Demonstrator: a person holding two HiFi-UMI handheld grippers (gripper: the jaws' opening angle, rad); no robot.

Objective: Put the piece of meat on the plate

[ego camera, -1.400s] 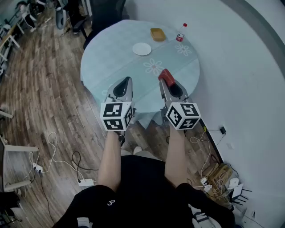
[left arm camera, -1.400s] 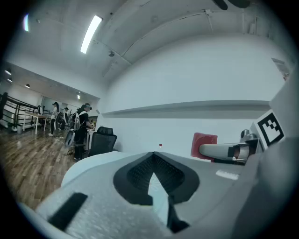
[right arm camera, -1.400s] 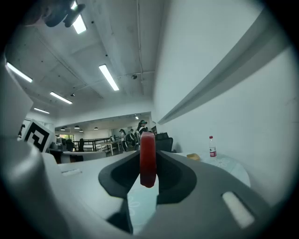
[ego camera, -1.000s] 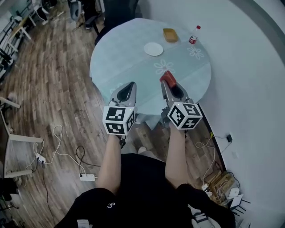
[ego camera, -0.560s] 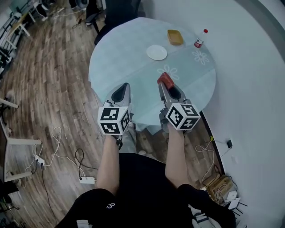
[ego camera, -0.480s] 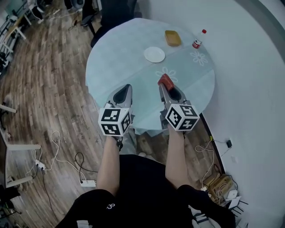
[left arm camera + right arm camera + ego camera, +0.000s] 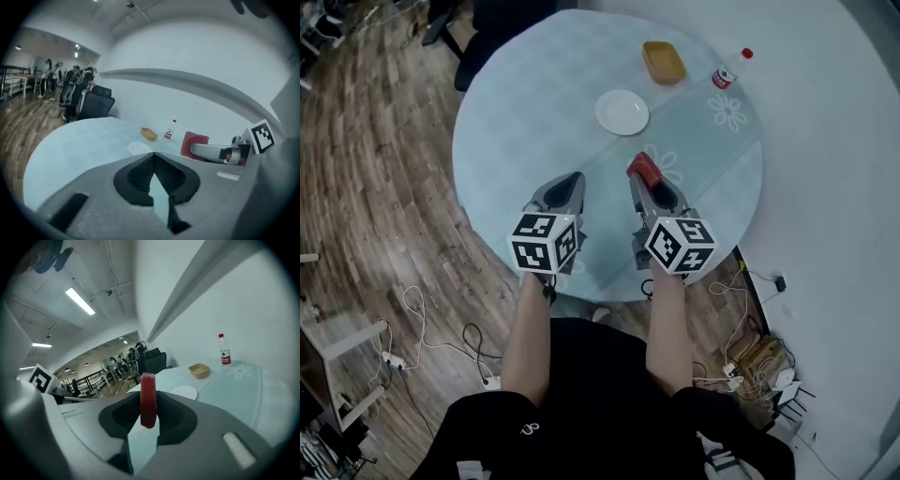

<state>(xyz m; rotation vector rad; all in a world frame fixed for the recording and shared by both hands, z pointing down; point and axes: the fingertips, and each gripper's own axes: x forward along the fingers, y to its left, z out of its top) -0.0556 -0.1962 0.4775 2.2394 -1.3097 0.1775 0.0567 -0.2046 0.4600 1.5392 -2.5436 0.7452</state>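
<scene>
A flat red piece of meat (image 7: 148, 399) stands on edge between the jaws of my right gripper (image 7: 148, 405), which is shut on it. From the head view the meat (image 7: 642, 169) hangs over the near half of the round table (image 7: 525, 112), short of the white plate (image 7: 622, 112). The plate (image 7: 184, 392) lies ahead and slightly right of the meat, with nothing on it. My left gripper (image 7: 571, 180) hovers beside the right one with its tips together and nothing held. From the left gripper (image 7: 152, 155) the plate (image 7: 139, 148) lies just ahead.
A tan bowl (image 7: 663, 62) sits beyond the plate, and a small bottle with a red cap (image 7: 729, 73) stands at the far right of the table. Office chairs (image 7: 91, 104) stand behind the table. Cables and a power strip (image 7: 478, 356) lie on the wooden floor.
Both grippers have moved forward and lower, from the table's near edge to over its near half, closer to the plate. The meat stays gripped in the right one.
</scene>
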